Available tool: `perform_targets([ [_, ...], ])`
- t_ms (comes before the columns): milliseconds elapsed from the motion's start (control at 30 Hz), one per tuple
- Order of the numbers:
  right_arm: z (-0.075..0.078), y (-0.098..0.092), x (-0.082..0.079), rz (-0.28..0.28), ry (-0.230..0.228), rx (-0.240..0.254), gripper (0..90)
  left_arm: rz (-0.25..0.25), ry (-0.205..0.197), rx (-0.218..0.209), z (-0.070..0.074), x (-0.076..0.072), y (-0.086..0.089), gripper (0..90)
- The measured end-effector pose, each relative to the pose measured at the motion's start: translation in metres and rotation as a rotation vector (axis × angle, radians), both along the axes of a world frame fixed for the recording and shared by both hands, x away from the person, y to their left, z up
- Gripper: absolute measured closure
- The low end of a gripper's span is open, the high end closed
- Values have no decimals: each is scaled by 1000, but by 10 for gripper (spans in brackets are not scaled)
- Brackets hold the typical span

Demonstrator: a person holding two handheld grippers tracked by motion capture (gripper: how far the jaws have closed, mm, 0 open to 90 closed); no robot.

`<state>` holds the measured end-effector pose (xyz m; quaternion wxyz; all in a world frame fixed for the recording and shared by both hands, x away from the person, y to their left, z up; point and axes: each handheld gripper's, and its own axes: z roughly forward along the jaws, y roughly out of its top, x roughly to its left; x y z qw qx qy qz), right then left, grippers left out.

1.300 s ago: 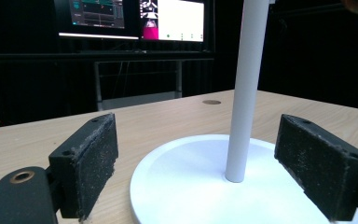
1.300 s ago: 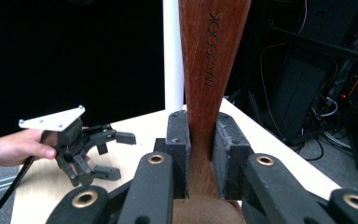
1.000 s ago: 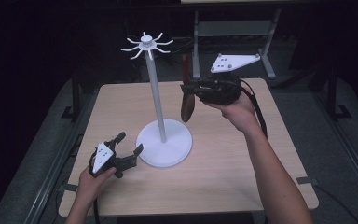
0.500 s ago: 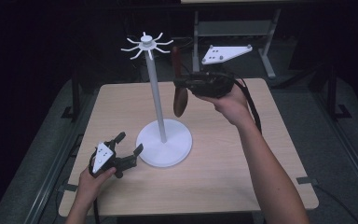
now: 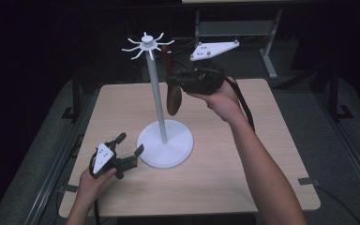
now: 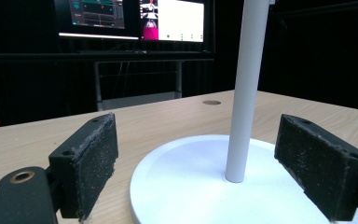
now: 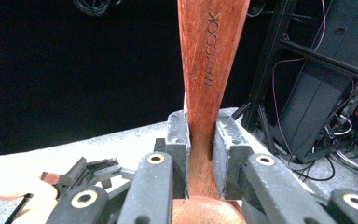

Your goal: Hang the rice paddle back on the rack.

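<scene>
high view / stand: white hook stand [image 5: 158, 101] upright mid-bench [image 5: 281, 154], radial hooks at top, round base touching nothing but the bench
high view / right claw [image 5: 178, 82]: raised beside the pole, clamped on wooden spoon [image 5: 172, 89]; spoon long axis near vertical, bowl down, handle tip up just beside the hook ring
high view / left claw [image 5: 131, 152]: low on the bench, just beside the base rim, jaws apart, holding nothing
high view / key relation: hooks lie up and to the left of the handle tip; right hand is the nearer one, looks like a hang-up move
left gripper view / pads [image 6: 91, 163]: wide apart, straddling the base [image 6: 191, 186] and pole [image 6: 247, 88], not touching either
right gripper view / grip: jaws closed on the spoon neck [image 7: 203, 140], just above the bowl; handle runs straight up
right gripper view / unknown: can't tell if the handle has a hanging hole
</scene>
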<state>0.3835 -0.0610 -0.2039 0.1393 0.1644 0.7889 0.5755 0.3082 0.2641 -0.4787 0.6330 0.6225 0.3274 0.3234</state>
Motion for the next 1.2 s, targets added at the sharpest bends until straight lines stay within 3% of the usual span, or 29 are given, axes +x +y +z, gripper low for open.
perform_targets([
  [167, -1, 2, 0, -1, 8, 5, 761, 3, 0, 8, 0, 0, 0, 128],
  [633, -12, -24, -8, -23, 62, 48, 495, 4, -1, 21, 0, 0, 1, 128],
  [667, -14, -26, -8, -32, 64, 45, 485, 5, -2, 5, 0, 0, 0, 128],
  [1200, -39, -59, -15, -90, 95, 37, 432, 2, 0, 19, 0, 0, 1, 128],
])
